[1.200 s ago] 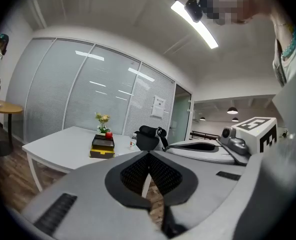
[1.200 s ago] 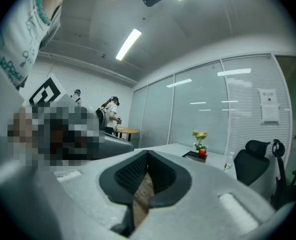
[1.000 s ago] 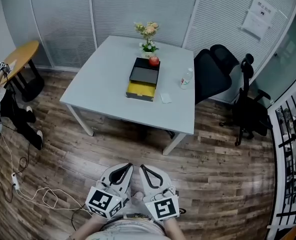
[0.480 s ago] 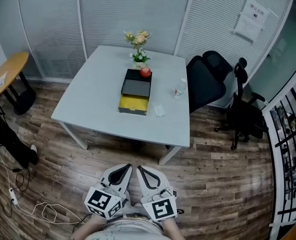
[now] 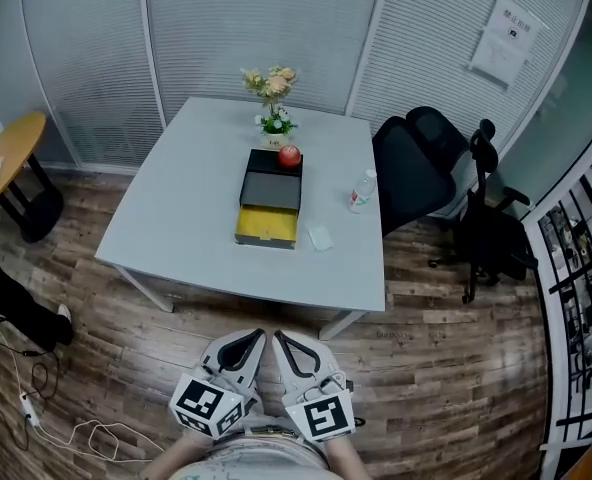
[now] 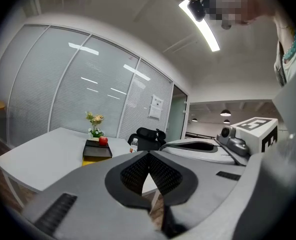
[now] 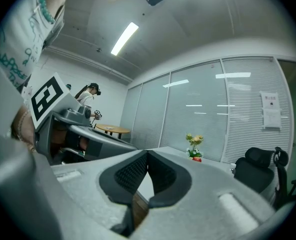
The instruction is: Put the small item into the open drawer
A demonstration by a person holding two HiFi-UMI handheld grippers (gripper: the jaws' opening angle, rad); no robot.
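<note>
Table (image 5: 176,218) sits nearer than a second ago; I'm closing in. My left gripper (image 5: 257,334) and right gripper (image 5: 280,336) are pinched shut, empty. Small item (image 5: 321,237) lies untouched beside the open drawer (image 5: 267,227).

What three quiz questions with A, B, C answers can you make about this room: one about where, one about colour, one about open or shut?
1. Where is the apple? A on the floor; B on the black box; C on the chair.
2. What colour is inside the open drawer? A blue; B pink; C yellow.
3. How is the right gripper? A shut, empty; B wide open; C holding the apple.
Answers: B, it sits on the box's top; C, the pulled-out tray shows yellow; A, its jaws meet with nothing between.
</note>
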